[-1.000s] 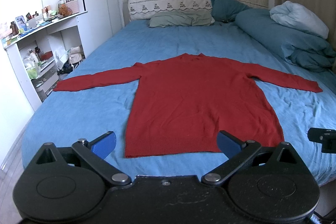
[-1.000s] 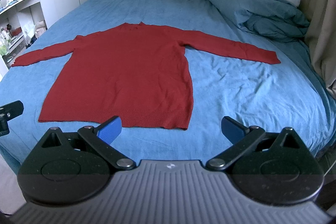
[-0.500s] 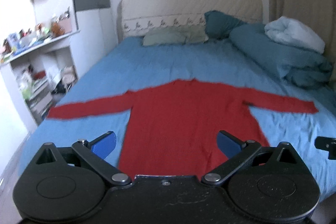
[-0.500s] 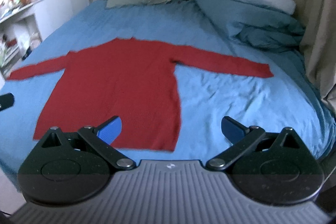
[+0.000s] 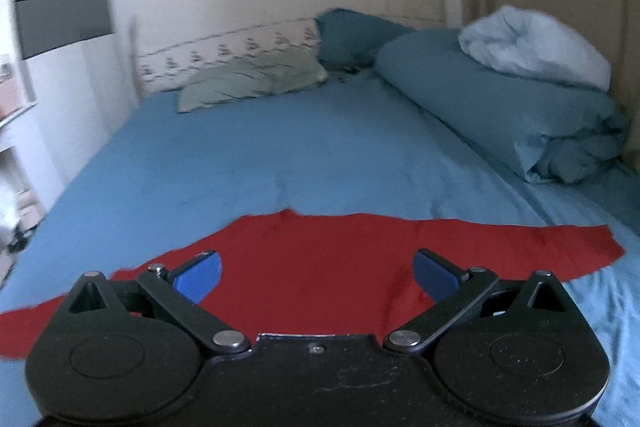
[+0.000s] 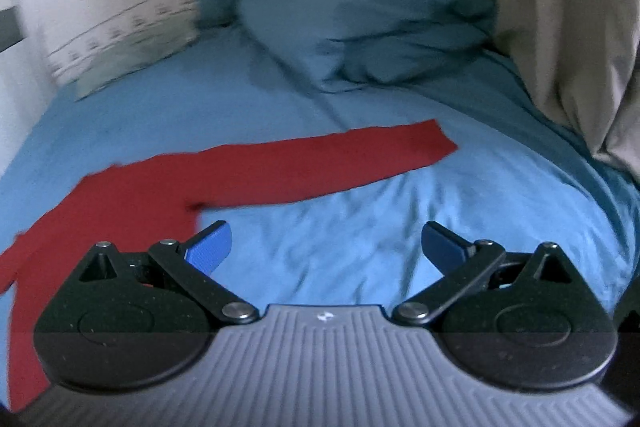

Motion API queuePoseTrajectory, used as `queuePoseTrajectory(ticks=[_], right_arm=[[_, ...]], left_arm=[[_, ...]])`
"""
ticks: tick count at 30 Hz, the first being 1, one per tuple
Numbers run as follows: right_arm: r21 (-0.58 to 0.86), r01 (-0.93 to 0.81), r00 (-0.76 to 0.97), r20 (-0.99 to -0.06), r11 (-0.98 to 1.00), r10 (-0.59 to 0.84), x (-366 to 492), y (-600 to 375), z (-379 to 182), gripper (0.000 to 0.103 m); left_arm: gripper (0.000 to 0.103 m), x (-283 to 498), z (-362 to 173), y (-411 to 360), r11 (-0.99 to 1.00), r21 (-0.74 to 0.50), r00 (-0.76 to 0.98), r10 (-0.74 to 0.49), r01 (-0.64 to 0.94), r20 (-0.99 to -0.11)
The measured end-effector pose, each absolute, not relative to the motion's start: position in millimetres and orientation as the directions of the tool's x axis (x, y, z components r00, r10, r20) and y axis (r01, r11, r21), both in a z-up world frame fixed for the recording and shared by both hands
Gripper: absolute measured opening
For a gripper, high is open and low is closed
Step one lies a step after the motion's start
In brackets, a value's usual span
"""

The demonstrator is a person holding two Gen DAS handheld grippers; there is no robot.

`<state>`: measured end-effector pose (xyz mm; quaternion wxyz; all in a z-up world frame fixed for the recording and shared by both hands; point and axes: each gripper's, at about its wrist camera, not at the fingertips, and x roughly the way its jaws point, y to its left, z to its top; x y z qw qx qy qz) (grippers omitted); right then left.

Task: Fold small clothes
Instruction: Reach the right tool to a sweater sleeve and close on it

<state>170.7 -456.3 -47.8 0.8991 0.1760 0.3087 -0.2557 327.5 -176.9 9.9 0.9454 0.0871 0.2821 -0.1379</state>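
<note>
Both feeds are soft w/ motion blur, so I get no knit detail and the shelving at the far left of the left view is just a smear. In the left wrist view I see only the upper part of the red sweater [image 5: 312, 267]: the hem and lower body are hidden behind the tool housing, and the sleeve running off to the left is cut by the frame edge. The left tool [image 5: 316, 273] is spread wide w/ nothing between its blue pads [image 5: 198, 277], and it sits over the sweater's chest, collar just ahead of it; I can't tell if the pads touch the cloth. In the right wrist view the sweater [image 6: 280, 163] shows mostly as one sleeve stretched out flat toward the curtain [image 6: 560, 7], cuff end visible, while the body is cut off at the left and partly hidden by the housing. The right tool [image 6: 326, 247] is also spread wide and holds nothing; it's over bare blue sheet on the bed [image 6: 400, 227], its left pad just beside the sweater's side edge near the armpit, the sleeve lying ahead of it. The bedding pile [image 6: 368, 19] beyond is blurred.
</note>
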Motion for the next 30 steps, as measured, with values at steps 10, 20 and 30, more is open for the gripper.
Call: queuePoseTrajectory(ticks=[10,20,30], right_arm=[[0.137,0.689,0.616,-0.630,0.712,-0.474,266,-540,-140,0.103],[0.171,0.787,0.527,-0.686,0.593,-0.501,301,-597,-196,0.090],[0.211,0.848,0.484,-0.683,0.486,-0.547,318,-617,-200,0.061]], left_arm=[[0.103,454,-89,-241,0.942,0.033,0.707,-0.228,0.335,-0.669],[0.103,510,-157,-296,0.939,0.074,0.597,-0.152,0.337,-0.787],[0.103,538,-180,-305,0.942,0.045,0.502,-0.136,0.332,-0.854]])
